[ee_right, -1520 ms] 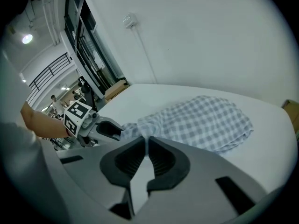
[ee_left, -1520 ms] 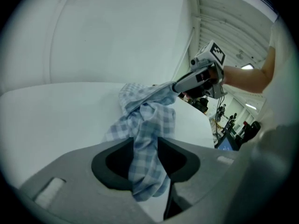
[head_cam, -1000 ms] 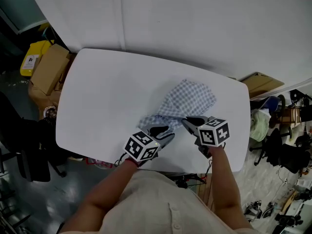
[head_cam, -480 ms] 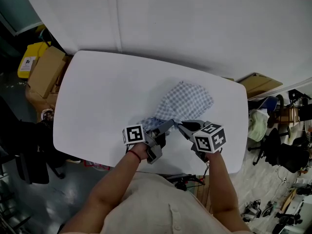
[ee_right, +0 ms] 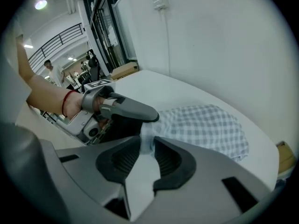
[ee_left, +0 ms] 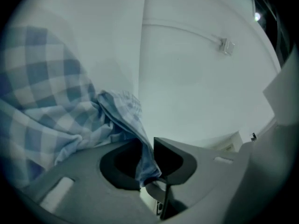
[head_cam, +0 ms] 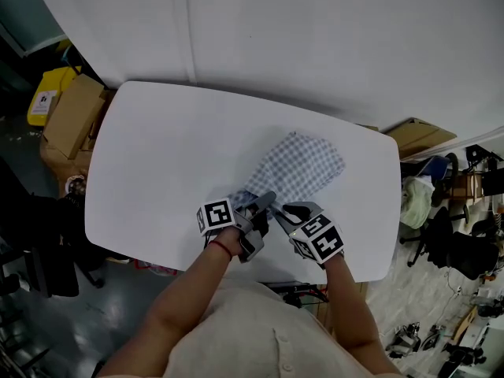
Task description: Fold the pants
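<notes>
**Hands close in on the near end of the pants**

Within the last second the right gripper (head_cam: 285, 213) has slid left along the near edge of the table (head_cam: 157, 140) until it sits just beside the left gripper (head_cam: 264, 204), which has rolled over on its side. Both now meet at the near end of the checked pants (head_cam: 298, 166). The pants lie right of the table's middle and run back toward the far right corner.

The left tongs are closing narrow, and a gathered fold of the cloth is pinched between them. The right tongs are easing apart. A strip of cloth stands between their tips, though they no longer seem to press on it.

This reads as a change of grip, the left taking the end as the right lets go. The fold itself looks hardly begun, since the far part lies flat but rumpled and single.

In the head view both grippers cover the near end, so waistband or cuff cannot be told. The left gripper view is dim and tilted, showing only bunched fabric. The person's arms hide part of the table's near edge.
</notes>
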The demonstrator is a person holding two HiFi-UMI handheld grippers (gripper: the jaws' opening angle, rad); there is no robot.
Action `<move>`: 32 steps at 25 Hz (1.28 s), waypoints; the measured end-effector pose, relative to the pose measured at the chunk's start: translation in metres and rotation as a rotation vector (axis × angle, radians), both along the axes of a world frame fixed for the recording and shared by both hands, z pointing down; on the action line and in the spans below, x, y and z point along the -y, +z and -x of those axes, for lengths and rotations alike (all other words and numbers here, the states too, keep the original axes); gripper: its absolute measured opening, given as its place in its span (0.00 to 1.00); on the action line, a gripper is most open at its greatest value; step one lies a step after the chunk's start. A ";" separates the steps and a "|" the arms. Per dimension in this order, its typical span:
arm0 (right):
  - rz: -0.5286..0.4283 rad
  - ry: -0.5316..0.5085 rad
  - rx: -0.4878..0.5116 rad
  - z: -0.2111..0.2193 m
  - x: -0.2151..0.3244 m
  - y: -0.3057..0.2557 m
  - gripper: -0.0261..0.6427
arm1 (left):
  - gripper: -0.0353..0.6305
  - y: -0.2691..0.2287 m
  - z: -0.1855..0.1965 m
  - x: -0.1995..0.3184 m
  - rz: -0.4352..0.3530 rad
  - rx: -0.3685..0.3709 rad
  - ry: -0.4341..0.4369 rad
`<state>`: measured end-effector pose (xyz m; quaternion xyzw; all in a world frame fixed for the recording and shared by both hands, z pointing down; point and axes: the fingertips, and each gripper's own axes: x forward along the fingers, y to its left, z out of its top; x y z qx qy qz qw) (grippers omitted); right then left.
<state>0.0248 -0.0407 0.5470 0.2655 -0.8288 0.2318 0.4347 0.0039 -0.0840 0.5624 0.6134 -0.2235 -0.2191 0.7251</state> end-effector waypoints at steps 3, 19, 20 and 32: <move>-0.023 0.026 0.015 -0.004 -0.002 -0.008 0.29 | 0.10 0.001 0.003 0.003 0.015 0.018 -0.004; -0.327 0.193 -0.166 0.016 0.007 -0.016 0.35 | 0.09 -0.025 0.002 0.002 -0.019 0.095 0.188; -0.323 0.184 -0.172 0.016 0.007 -0.014 0.35 | 0.09 -0.026 0.000 0.000 -0.023 0.095 0.200; -0.256 0.072 -0.092 0.024 0.010 -0.012 0.29 | 0.09 -0.034 -0.001 0.001 -0.039 0.043 0.229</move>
